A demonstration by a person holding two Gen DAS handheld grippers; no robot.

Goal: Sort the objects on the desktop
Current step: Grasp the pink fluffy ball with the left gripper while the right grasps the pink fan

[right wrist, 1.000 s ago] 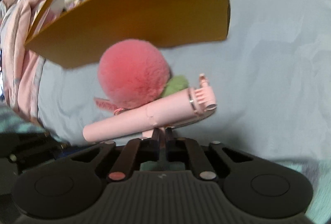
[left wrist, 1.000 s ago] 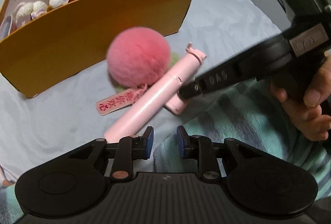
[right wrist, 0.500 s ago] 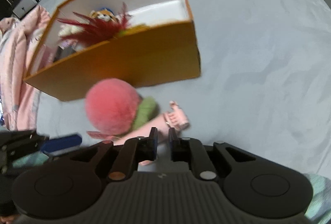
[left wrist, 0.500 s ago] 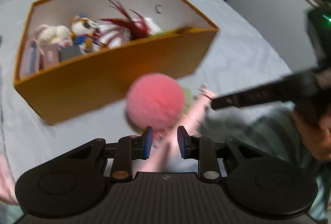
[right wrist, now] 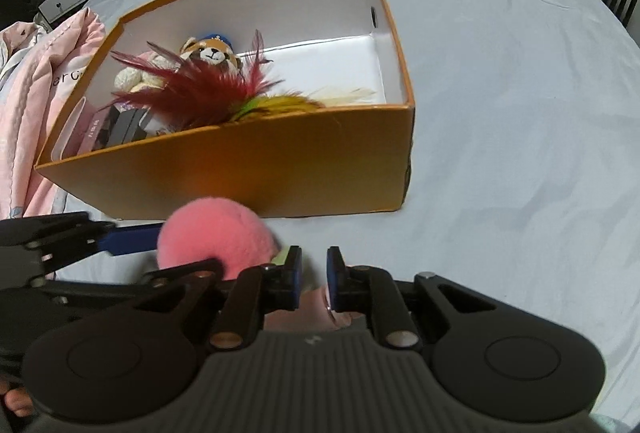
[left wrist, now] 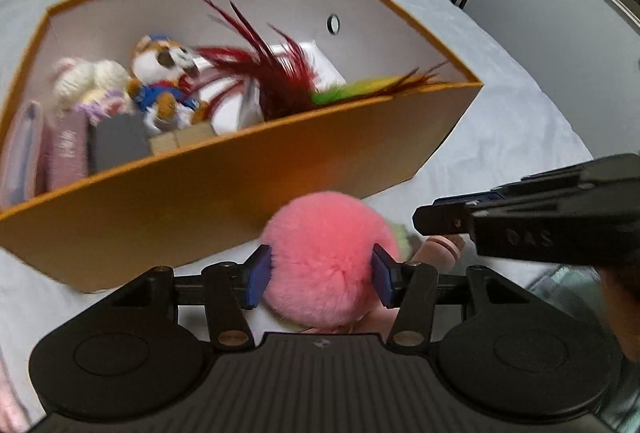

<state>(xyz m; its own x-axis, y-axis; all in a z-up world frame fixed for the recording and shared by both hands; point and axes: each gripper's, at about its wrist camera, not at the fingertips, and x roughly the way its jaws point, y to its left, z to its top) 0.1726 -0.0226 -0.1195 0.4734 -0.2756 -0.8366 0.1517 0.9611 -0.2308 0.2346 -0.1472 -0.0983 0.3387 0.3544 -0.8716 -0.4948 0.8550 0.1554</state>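
From the left wrist, the left gripper (left wrist: 320, 275) has its jaws spreading apart, and the pompom (left wrist: 330, 257) sits squarely between the blue pads (left wrist: 258, 275). The fluff brushes both pads, though I can't say they press on it. Only this view shows the pompom's full round front and a green leaf (left wrist: 401, 235) peeping out at its right. Just beyond that, the pink stick (left wrist: 440, 251) pokes out under the right gripper (left wrist: 424, 221), which reaches in from the right edge; from here I cannot tell how its jaws stand.

The right wrist settles that: the right gripper (right wrist: 312, 277) shows a narrow gap between its pads, with nothing plainly squeezed. The stick (right wrist: 304, 313) lies low between and behind the fingers, mostly hidden by them. The pompom (right wrist: 216, 237) is to the left of these jaws, outside them, with the left gripper (right wrist: 132, 235) coming in from the left edge against it.

Behind the pompom stands the orange box (left wrist: 240, 201), its near wall close to the fluff. Inside it the left view shows a plush toy (left wrist: 164, 81), red feathers (left wrist: 272, 69) and a white woolly toy (left wrist: 90, 79). The right view alone shows the box's bare white floor (right wrist: 332, 69). Everything rests on a grey sheet (right wrist: 520, 113), with pink bedding (right wrist: 48, 73) at the far left.
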